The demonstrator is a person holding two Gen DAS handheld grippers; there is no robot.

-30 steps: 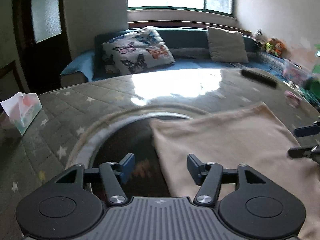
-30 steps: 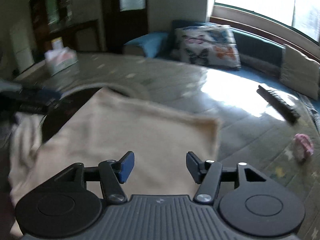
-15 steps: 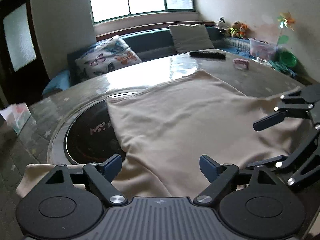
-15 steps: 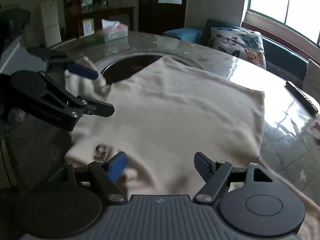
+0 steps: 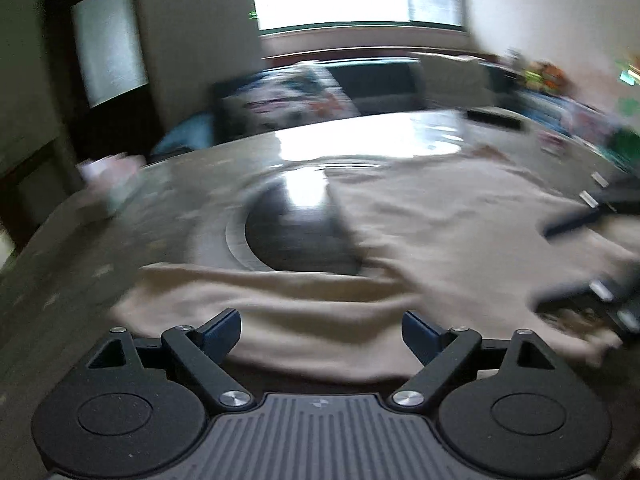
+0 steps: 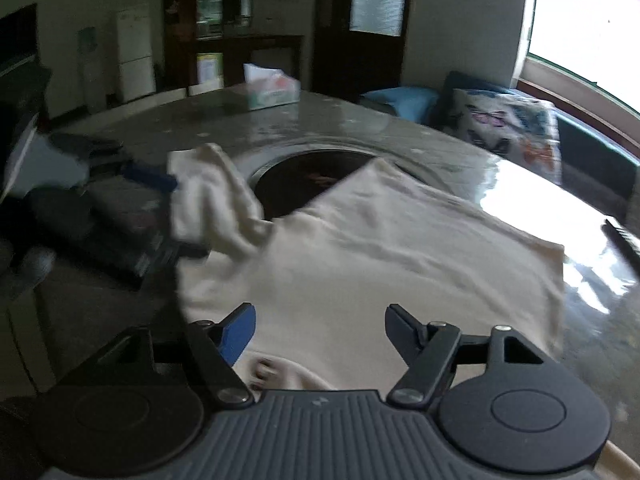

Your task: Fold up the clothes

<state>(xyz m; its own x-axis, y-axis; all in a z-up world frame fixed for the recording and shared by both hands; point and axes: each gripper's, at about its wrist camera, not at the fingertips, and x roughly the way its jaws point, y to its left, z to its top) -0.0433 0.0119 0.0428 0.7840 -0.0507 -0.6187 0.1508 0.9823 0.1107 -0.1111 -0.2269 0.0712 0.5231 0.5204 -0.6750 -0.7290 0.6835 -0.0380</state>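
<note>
A cream garment [image 6: 400,264] lies spread on the round table [image 6: 360,128], partly over its dark centre disc [image 6: 304,176]. One sleeve [image 5: 256,300] stretches left across the blurred left wrist view. My left gripper [image 5: 322,332] is open wide, with that sleeve between its fingers and the pads not pressing. In the right wrist view the sleeve [image 6: 208,196] stands bunched up at the left gripper [image 6: 188,216]. My right gripper [image 6: 322,330] hovers over the garment's near edge beside a button [image 6: 264,368]. Its jaws are closing, with cloth below them and nothing gripped. The right gripper [image 5: 542,268] also shows at the right edge of the left view.
A tissue box [image 6: 272,90] stands at the table's far left. A black remote [image 5: 494,118] lies on the far right side. Behind the table is a sofa with a butterfly cushion [image 6: 504,128]. A dark cabinet and a door line the back wall.
The left gripper has pulled back and swung left, from the garment's body to its sleeve, and its jaws have widened. The sleeve now stands bunched up. The right gripper's jaws have narrowed a little.
</note>
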